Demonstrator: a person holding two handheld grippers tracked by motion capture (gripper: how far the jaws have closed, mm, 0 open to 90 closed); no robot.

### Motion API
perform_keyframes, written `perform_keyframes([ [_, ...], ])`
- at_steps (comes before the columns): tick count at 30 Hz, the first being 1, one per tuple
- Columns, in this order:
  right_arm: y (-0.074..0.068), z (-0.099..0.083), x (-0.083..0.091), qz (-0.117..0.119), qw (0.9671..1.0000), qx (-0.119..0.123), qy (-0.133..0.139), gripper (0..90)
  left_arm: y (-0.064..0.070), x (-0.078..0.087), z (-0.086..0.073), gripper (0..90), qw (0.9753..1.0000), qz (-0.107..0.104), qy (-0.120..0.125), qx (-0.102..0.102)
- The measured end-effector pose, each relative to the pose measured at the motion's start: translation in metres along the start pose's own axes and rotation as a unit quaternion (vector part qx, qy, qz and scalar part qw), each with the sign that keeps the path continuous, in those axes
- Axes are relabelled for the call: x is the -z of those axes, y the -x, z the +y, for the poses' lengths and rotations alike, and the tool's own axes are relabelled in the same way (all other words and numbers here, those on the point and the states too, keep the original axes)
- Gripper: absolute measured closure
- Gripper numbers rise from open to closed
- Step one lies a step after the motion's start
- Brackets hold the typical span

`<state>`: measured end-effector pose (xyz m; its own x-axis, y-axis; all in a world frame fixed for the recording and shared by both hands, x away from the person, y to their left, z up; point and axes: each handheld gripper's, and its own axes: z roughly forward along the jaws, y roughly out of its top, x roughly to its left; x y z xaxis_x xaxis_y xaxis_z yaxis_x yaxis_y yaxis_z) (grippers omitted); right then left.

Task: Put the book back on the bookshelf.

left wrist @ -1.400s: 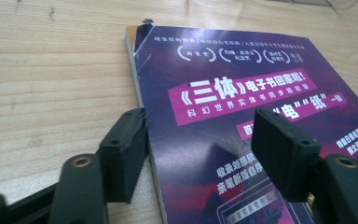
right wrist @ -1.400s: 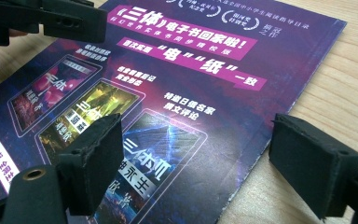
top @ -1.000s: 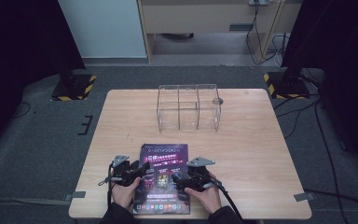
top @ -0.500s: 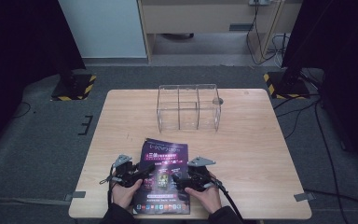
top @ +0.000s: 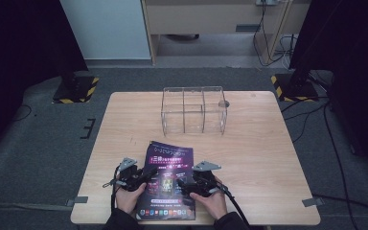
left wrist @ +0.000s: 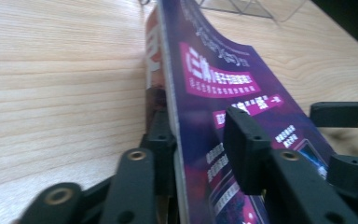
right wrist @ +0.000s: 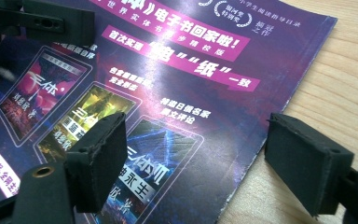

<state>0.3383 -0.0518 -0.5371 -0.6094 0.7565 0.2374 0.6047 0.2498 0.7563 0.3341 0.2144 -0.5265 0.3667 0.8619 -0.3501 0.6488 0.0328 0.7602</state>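
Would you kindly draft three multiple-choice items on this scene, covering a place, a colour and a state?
1. Where does the clear box stand?
A. at the table's far side
B. on the magazine
C. at the near left corner

2. What is the main colour of the magazine cover?
A. green
B. purple
C. white

3. How does the right tool stand?
A. shut on the box
B. shut on a cable
C. open, astride the magazine's edge

Answers: 1 A, the high view shows the box beyond the magazine, near the table's far edge. 2 B, the cover is dark purple with pink bands. 3 C, the right gripper view shows one jaw over the cover and one over bare wood.
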Motion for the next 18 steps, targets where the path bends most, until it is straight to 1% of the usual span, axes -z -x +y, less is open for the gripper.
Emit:
perform_keyframes([
  [2,0.000,0.000,0.000,-0.001,1.0000,-0.001,0.001,22.0,0.002,0.001,0.001,72.6,0.9999,0.010,-0.001,-0.004],
  [4,0.000,0.000,0.000,0.000,1.0000,-0.001,0.001,22.2,0.002,0.001,0.001,76.1,0.9999,0.012,-0.001,-0.003],
  [5,0.001,0.000,0.000,-0.001,1.0000,-0.003,0.002,22.6,0.004,0.002,0.002,77.1,0.9999,0.013,0.000,-0.007],
  [9,0.001,0.000,0.000,-0.001,1.0000,-0.002,0.001,22.6,0.008,0.004,0.003,80.1,0.9997,0.017,0.005,-0.018],
  [14,0.000,0.000,0.000,-0.002,1.0000,-0.002,0.001,22.4,0.010,0.007,0.004,82.0,0.9998,0.007,0.012,-0.016],
  [16,0.000,0.000,0.000,-0.002,1.0000,-0.001,0.001,22.4,0.011,0.008,0.004,82.6,0.9997,0.009,0.013,-0.017],
  [18,0.001,0.000,0.000,0.001,1.0000,-0.002,0.000,22.0,0.014,0.009,0.005,82.7,0.9995,0.014,0.014,-0.022],
])
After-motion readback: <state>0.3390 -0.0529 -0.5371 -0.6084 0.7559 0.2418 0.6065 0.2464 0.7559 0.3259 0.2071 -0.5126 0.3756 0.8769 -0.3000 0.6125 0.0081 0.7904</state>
